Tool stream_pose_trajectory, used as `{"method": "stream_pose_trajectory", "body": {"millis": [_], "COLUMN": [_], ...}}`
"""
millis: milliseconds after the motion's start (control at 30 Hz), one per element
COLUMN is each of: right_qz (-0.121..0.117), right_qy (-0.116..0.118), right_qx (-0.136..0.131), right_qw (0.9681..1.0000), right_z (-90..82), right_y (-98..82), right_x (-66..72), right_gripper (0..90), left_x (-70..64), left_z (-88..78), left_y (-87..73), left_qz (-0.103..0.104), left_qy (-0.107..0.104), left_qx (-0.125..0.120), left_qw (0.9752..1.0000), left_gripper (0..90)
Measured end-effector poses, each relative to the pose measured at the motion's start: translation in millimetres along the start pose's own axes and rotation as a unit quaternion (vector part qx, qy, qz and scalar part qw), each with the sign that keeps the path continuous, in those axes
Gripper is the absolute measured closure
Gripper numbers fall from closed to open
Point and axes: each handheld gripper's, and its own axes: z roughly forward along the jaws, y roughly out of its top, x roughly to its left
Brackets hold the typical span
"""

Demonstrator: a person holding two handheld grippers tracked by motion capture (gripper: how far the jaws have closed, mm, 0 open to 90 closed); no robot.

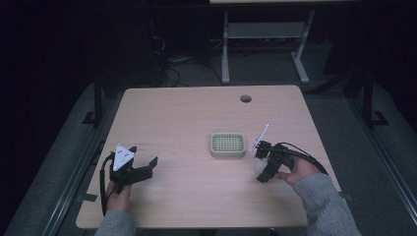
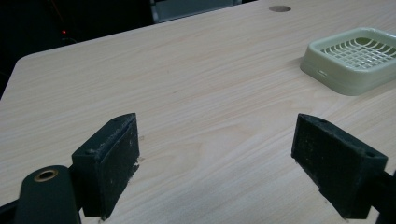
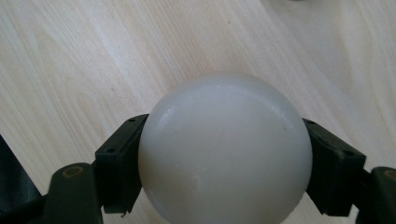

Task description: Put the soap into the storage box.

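Fingers of the right gripper (image 3: 224,172) squeeze a smooth white round ball (image 3: 225,151) just right of the pale green square plastic basket (image 1: 228,145), likely to drop it in. Left gripper (image 2: 229,161) waits wide open, far left of the basket.

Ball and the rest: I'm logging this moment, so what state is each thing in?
Ball: gripped in the right claw, beside the basket.
Left claw: open, empty, low over the table.
Basket: upright, empty.
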Motion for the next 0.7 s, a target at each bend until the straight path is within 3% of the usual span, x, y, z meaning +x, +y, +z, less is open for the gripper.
{"method": "stream_pose_trajectory", "body": {"millis": [700], "right_qz": [-0.011], "right_qy": [-0.001], "right_qx": [-0.002], "right_qw": [0.9999], "right_z": [-16.0], "right_y": [25.9], "right_x": [-4.7], "right_gripper": [23.5], "left_x": [-0.5], "left_z": [0.1], "left_y": [0.4], "left_qz": [-0.001], "left_qy": [0.0], "left_qx": [0.0], "left_qw": [1.0], "left_gripper": [14.8]}}
